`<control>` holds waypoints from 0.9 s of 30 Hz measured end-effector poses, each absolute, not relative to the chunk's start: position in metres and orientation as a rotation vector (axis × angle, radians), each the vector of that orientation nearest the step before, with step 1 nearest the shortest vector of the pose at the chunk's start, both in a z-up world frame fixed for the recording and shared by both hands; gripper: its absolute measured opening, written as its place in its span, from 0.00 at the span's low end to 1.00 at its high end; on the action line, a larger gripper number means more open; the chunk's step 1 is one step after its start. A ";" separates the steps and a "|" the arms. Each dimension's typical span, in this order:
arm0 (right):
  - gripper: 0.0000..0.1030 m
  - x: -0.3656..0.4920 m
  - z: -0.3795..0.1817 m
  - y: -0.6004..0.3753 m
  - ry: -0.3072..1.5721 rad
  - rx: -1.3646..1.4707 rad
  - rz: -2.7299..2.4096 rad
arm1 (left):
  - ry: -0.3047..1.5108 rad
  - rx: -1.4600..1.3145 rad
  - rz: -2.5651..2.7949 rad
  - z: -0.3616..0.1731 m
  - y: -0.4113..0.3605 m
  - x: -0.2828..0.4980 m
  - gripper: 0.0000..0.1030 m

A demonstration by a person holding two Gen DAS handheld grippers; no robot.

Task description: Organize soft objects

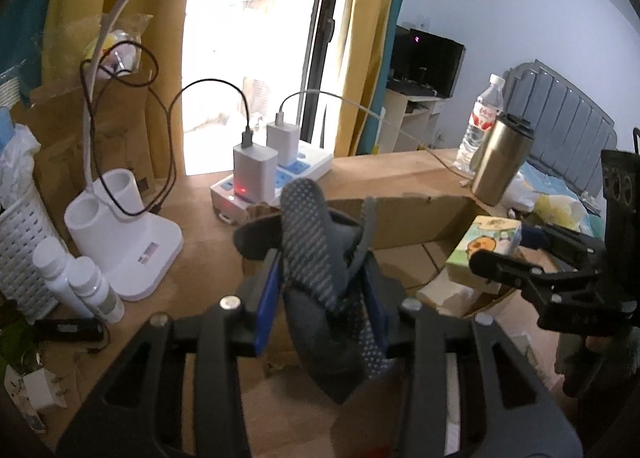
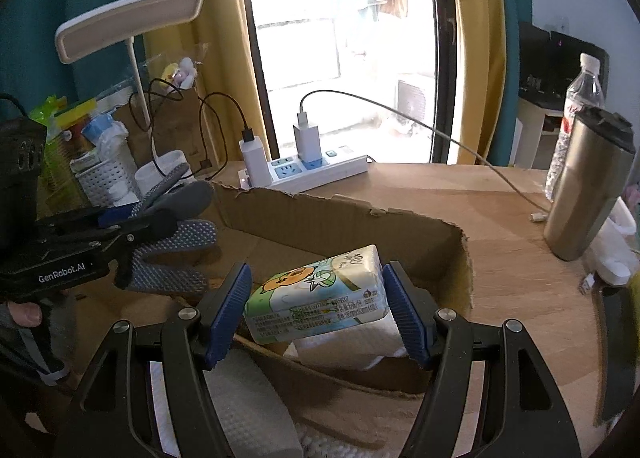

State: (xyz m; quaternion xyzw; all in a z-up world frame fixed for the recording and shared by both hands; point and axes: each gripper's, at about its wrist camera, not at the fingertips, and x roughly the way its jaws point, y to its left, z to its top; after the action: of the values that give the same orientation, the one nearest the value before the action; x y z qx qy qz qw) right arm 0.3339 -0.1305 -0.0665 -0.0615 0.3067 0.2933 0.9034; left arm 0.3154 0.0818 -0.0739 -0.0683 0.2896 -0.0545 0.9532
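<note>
My left gripper (image 1: 322,294) is shut on a grey dotted glove (image 1: 316,254), which hangs between the blue pads over the cardboard box (image 1: 404,226). From the right wrist view the left gripper (image 2: 132,226) holds the glove (image 2: 176,242) over the box's left end. My right gripper (image 2: 318,308) is shut on a tissue pack (image 2: 316,298) with an orange cartoon print, held over the cardboard box (image 2: 344,218). White folded cloth (image 2: 352,342) lies in the box beneath the pack. The pack also shows in the left wrist view (image 1: 486,246).
A white power strip (image 2: 316,170) with chargers and cables lies behind the box. A steel tumbler (image 2: 588,186) and water bottle (image 2: 580,98) stand at the right. A white desk lamp base (image 1: 120,234), small white bottles (image 1: 80,282) and a white basket (image 1: 20,250) stand at the left.
</note>
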 end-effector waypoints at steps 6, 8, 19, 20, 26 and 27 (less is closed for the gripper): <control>0.69 0.343 -0.074 -0.124 0.651 -0.123 0.607 | 0.597 -0.147 -0.123 -0.079 0.082 0.326 0.53; 0.70 0.345 -0.076 -0.122 0.661 -0.126 0.604 | 0.598 -0.147 -0.120 -0.079 0.082 0.326 0.60; 0.82 0.340 -0.073 -0.125 0.652 -0.123 0.582 | 0.568 -0.151 -0.108 -0.067 0.080 0.306 0.74; 0.82 0.337 -0.071 -0.126 0.648 -0.122 0.581 | 0.565 -0.149 -0.110 -0.065 0.079 0.304 0.74; 0.82 0.321 -0.061 -0.135 0.628 -0.119 0.569 | 0.545 -0.143 -0.112 -0.057 0.075 0.285 0.74; 0.82 0.318 -0.060 -0.136 0.626 -0.120 0.567 | 0.542 -0.142 -0.112 -0.056 0.074 0.282 0.74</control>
State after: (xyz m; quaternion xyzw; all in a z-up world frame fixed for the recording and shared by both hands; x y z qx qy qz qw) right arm 0.3181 -0.1364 -0.0599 -0.0581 0.3034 0.2752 0.9104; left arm 0.2820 0.0739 -0.0557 -0.0702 0.2674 -0.0554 0.9594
